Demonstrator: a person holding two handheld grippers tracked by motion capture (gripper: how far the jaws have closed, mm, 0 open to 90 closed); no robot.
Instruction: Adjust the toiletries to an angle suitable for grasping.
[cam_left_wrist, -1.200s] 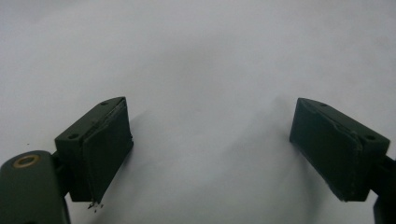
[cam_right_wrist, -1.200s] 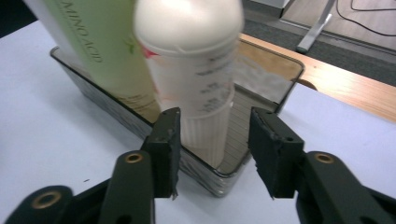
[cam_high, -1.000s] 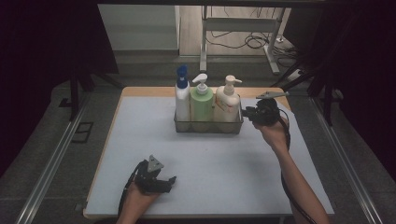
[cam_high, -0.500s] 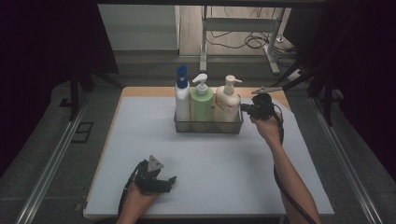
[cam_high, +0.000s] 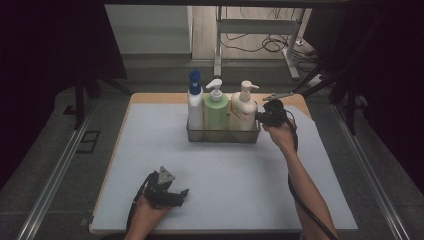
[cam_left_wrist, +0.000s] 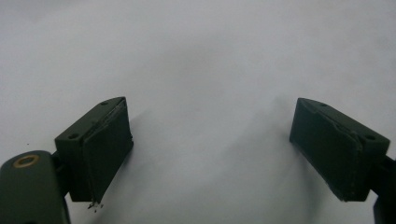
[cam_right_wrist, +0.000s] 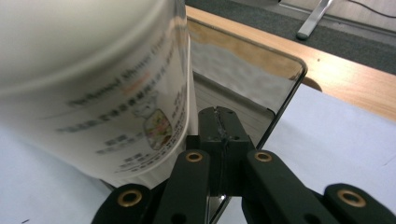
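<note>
my clear plastic rectangular caddy (cam_high: 223, 135) at the table's far edge holds three upright pump bottles (cam_high: 215, 106), its length running sideways. my right tongs (cam_right_wrist: 219, 122) clench its end wall; left tongs (cam_left_wrist: 210, 144) released.

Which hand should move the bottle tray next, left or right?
Right. The right gripper is shut on the clear tray wall beside the cream bottle; the left gripper rests open, far off.

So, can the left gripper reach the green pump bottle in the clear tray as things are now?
Probably yes: the left gripper rests open at the near edge, and the mat between it and the green pump bottle is bare.
</note>
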